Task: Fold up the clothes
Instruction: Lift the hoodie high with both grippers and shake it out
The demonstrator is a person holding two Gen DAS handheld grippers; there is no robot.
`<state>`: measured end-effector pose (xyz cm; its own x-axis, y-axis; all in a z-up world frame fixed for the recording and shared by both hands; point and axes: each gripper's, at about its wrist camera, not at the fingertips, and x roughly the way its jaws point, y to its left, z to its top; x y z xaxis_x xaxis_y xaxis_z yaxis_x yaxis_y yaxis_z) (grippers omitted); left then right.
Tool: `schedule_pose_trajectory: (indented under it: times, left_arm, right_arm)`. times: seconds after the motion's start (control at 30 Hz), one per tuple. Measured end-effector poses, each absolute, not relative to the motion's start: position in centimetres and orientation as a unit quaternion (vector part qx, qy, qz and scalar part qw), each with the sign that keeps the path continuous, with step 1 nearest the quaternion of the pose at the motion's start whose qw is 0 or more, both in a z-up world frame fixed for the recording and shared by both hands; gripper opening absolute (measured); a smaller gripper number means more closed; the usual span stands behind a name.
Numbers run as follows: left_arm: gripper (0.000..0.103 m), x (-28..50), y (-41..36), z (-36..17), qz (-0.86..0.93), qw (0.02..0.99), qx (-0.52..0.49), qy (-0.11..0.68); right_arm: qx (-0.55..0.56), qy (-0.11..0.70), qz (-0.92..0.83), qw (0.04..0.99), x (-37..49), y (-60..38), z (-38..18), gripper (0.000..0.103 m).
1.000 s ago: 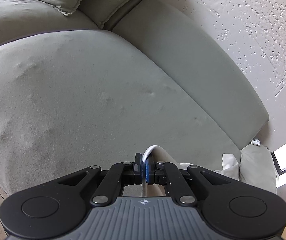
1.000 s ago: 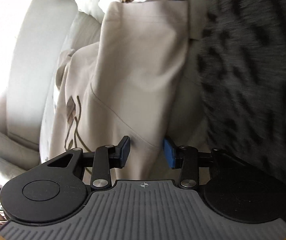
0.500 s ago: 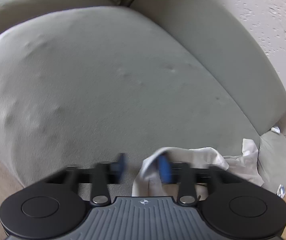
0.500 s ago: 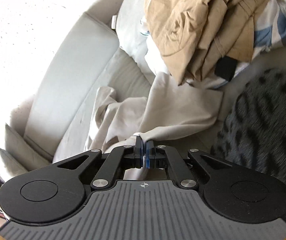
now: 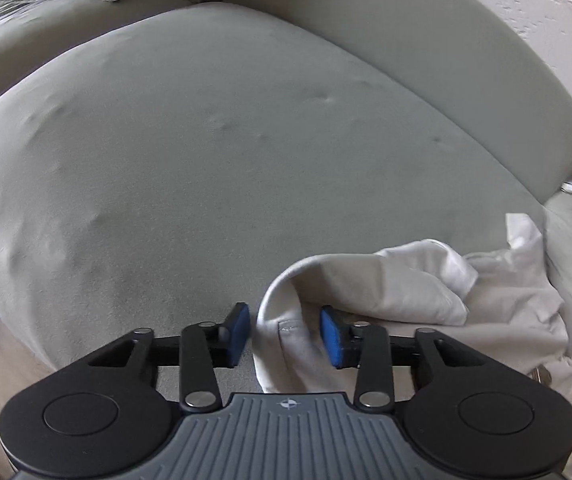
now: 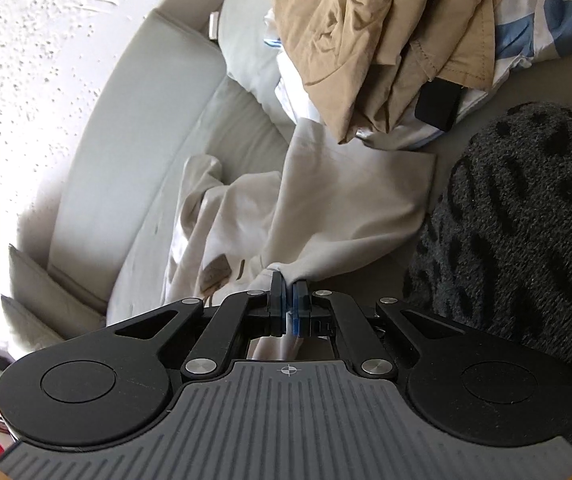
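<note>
A cream garment (image 5: 386,284) lies crumpled at the right end of the grey sofa seat (image 5: 206,140). In the left wrist view a rounded fold of it stands between the blue pads of my left gripper (image 5: 285,334). The jaws are closing, with gaps still showing beside the cloth. In the right wrist view my right gripper (image 6: 288,304) is shut on an edge of the same cream garment (image 6: 346,208), which stretches up and away from the pinched pads. A brown print shows on the cloth to the left of the jaws.
A pile with a tan garment (image 6: 374,32) and blue-and-white striped cloth (image 6: 546,20) sits at the sofa's far end. A dark spotted fabric (image 6: 526,220) fills the right side. The sofa backrest (image 5: 446,60) and a white textured wall (image 6: 26,60) lie behind.
The left gripper released the pinched cloth, spread wide, then narrowed around a fold. The right gripper went from open over the garment to shut on its edge and rose with it.
</note>
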<state>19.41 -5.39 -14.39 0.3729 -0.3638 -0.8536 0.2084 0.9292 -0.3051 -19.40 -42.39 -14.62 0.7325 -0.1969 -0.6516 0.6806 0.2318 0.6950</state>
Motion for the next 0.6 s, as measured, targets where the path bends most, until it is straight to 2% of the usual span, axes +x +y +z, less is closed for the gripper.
schedule_pose_trajectory:
  times: [0.07, 0.1, 0.2, 0.33, 0.4, 0.6]
  left_arm:
    - [0.006, 19.7, -4.9, -14.4, -0.164, 0.821, -0.086, 0.540]
    - [0.004, 19.8, -4.6, -14.4, -0.162, 0.818, -0.095, 0.543]
    - [0.003, 19.4, -3.0, -13.7, -0.179, 0.808, -0.152, 0.541]
    - [0.003, 18.7, -0.4, -11.5, -0.247, 0.762, -0.289, 0.525]
    - [0.002, 18.0, 0.5, -9.5, -0.289, 0.742, -0.348, 0.495]
    - [0.002, 14.9, 1.8, -0.1, -0.391, 0.739, -0.428, 0.343]
  right_arm:
    - [0.544, 0.222, -0.289, 0.756, -19.6, -42.2, -14.5, 0.003]
    - [0.542, 0.221, -0.289, 0.757, -19.7, -42.2, -14.4, 0.003]
    - [0.541, 0.217, -0.291, 0.759, -20.2, -42.2, -14.2, 0.003]
    - [0.537, 0.199, -0.282, 0.770, -20.4, -42.6, -13.0, 0.003]
    - [0.516, 0.175, -0.270, 0.794, -20.3, -42.8, -10.7, 0.002]
    - [0.427, 0.097, -0.239, 0.866, -20.1, -42.8, -1.7, 0.002]
